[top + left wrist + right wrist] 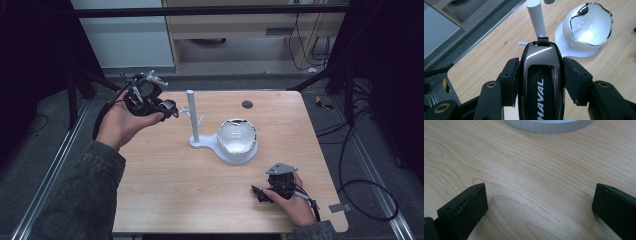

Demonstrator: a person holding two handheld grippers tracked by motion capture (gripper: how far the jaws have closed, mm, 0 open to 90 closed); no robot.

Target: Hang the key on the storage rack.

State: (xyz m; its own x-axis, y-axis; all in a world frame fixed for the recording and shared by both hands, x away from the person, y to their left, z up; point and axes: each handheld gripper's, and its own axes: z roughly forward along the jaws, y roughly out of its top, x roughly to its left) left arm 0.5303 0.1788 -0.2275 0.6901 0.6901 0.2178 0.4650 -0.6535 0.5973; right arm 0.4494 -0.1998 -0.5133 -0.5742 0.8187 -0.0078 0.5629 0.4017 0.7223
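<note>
A glossy black car key fob (541, 82) with "HAVAL" lettering and a short black strap loop at its tip sits clamped between the jaws of the left gripper (167, 107), held in the air near the white plastic post stand (192, 116) with its small side pegs. Judging by the approach, the pick-up is done and hanging the loop on a peg remains. A white bowl with a dark wavy rim (237, 136) rests on the stand's base. The right gripper (260, 192) lies on the light wooden desk (170, 185), jaws wide, holding nothing.
</note>
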